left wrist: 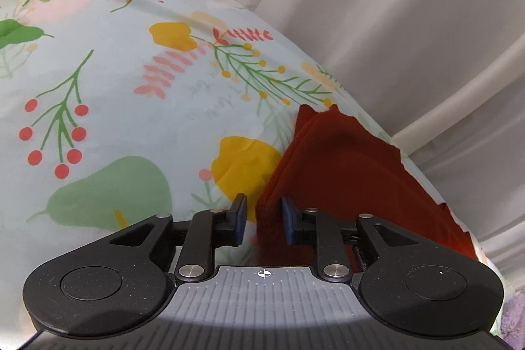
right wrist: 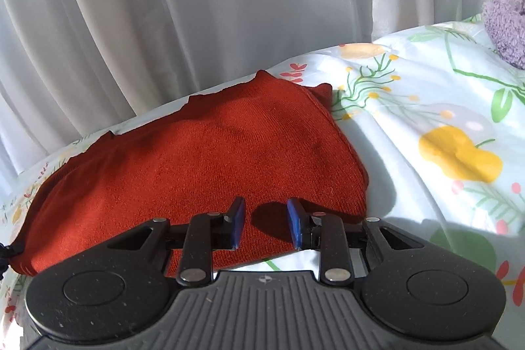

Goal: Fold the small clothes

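Plainly both hand-held grippers, left and right, stand slightly parted, empty, over the red garment.

Garment on bedsheet, perhaps towel right

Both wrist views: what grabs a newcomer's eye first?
The rust-red knit garment stands out first, lying folded flat on the floral bedsheet near the white curtain. Next come the two grippers: the right gripper hovers over the garment's near edge with jaws apart and nothing between them, and the left gripper sits at its corner, jaws also apart. A fuzzy purple bundle sits at the far right edge of the right wrist view.
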Tool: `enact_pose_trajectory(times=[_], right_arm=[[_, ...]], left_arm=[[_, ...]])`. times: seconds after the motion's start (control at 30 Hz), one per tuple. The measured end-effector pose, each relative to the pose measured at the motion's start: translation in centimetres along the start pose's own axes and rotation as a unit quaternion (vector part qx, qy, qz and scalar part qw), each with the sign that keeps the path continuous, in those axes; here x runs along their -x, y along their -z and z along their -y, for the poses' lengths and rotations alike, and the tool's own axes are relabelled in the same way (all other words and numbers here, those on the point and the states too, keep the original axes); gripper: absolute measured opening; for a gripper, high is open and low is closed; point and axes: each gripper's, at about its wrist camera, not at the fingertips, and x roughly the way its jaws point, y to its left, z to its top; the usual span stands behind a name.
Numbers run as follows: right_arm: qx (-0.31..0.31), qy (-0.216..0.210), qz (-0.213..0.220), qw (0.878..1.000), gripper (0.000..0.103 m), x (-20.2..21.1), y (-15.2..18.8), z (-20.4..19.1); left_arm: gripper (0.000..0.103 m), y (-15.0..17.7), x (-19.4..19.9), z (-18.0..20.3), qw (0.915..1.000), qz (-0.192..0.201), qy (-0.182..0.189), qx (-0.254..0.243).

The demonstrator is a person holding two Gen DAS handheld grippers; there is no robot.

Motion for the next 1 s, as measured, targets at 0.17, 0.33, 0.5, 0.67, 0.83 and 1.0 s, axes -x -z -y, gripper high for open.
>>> enact_pose_trajectory(times=[0.17, 0.33, 0.5, 0.67, 0.83, 1.0], right_arm=[[0.001, -0.010, 0.004, 1.000, 0.028, 0.2, -0.4, -0.7], [0.014, -0.046, 0.010, 0.999, 0.028, 0.4, -0.7, -2.8], [0.046, -0.088, -0.002, 0.995, 0.028, -0.1, -0.5, -6.2], [0.068, -0.116, -0.018, 0.991, 0.028, -0.7, 0.2, -8.5], [0.069, -0.126, -0.031, 0.989, 0.028, -1.1, 0.7, -9.1], [0.074, -0.137, -0.037, 0.987, 0.028, -1.4, 0.8, -10.0]], left_arm=[[0.038, 0.6, 1.4, -1.9, 0.9910, -0.050, 0.096, 0.079], [0.041, 1.6, 1.1, -2.0, 0.9867, -0.068, 0.108, 0.100], [0.047, 2.1, 1.3, -2.7, 0.9767, -0.076, 0.154, 0.129], [0.057, 2.9, 0.9, -3.5, 0.9620, -0.102, 0.194, 0.162], [0.057, 3.1, -0.9, -4.0, 0.9647, -0.098, 0.160, 0.185], [0.058, 2.2, -2.0, -3.8, 0.9636, -0.077, 0.163, 0.197]])
